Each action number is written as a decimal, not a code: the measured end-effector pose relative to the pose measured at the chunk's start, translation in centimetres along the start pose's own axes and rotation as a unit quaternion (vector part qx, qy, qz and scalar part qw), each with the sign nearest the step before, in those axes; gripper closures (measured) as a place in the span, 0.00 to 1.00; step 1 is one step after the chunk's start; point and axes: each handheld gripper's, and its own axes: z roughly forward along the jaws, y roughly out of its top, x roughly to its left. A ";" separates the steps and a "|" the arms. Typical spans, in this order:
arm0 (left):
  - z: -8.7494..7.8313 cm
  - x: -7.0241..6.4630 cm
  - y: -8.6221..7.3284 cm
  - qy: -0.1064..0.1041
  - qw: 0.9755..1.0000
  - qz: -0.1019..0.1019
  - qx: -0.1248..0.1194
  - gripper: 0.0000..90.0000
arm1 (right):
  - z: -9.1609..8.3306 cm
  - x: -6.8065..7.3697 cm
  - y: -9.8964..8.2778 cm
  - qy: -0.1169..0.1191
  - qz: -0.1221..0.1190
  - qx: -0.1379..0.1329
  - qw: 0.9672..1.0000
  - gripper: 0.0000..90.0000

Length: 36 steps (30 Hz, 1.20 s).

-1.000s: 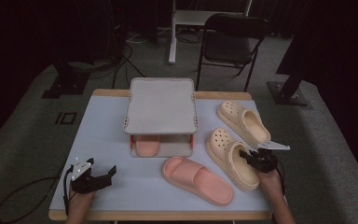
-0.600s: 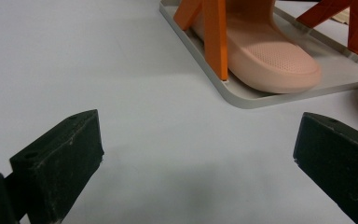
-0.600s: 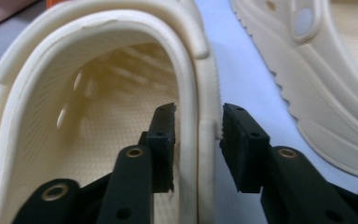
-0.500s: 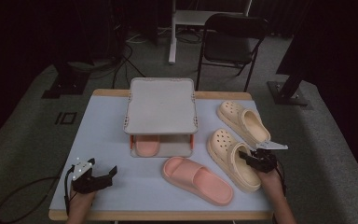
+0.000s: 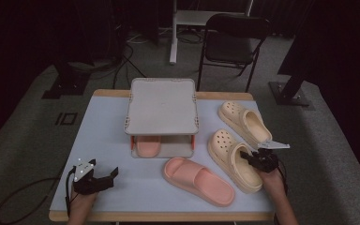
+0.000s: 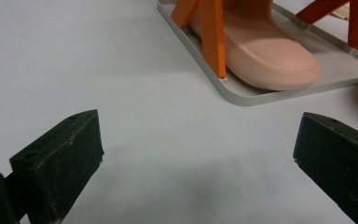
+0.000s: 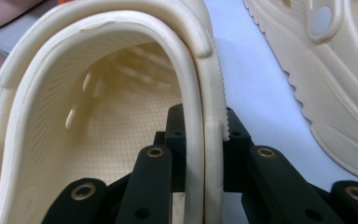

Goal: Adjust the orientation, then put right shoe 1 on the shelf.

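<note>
Dark room — rack [image 5: 161,105] half-hides pink slide [image 5: 146,146].

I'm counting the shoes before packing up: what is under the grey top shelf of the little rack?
Under the grey shelf, a pink slipper lies on the rack's bottom tray, between orange legs. Only its near end pokes out; the rest is covered by the shelf.

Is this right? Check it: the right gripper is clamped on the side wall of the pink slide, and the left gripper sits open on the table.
Not quite. The right gripper is clamped on the side wall of the near cream clog, not the pink slide, as the right gripper view shows. The left gripper does sit open on the table.
</note>
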 end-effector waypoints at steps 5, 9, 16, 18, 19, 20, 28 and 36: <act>-0.3 0.0 0.1 -0.002 1.000 0.000 -0.015 0.02 | 0.0 0.0 0.2 0.010 0.007 -0.001 1.000 0.86; -0.2 0.0 0.1 -0.002 1.000 0.002 -0.015 0.02 | -0.2 0.1 0.5 0.012 0.012 -0.007 1.000 0.86; -0.4 0.1 0.1 0.001 1.000 0.004 -0.016 0.02 | -1.0 0.3 1.6 0.010 0.029 -0.021 0.999 0.86; -0.4 0.1 0.1 0.001 1.000 0.003 -0.016 0.02 | -1.3 0.5 2.1 0.008 0.032 -0.022 0.999 0.86; -0.4 0.1 0.1 0.003 1.000 0.004 -0.016 0.02 | -1.4 0.6 2.4 0.006 0.032 -0.023 0.999 0.86; -0.5 0.1 0.1 0.001 1.000 0.004 -0.016 0.02 | -1.6 0.7 2.7 0.003 0.033 -0.022 0.999 0.86; -0.4 0.1 0.1 -0.001 1.000 0.005 -0.017 0.02 | -2.6 0.7 4.8 -0.011 0.050 -0.037 0.998 0.86; -0.4 0.1 0.1 -0.005 1.000 0.003 -0.018 0.02 | -3.7 1.3 7.7 -0.023 0.045 -0.053 0.997 0.86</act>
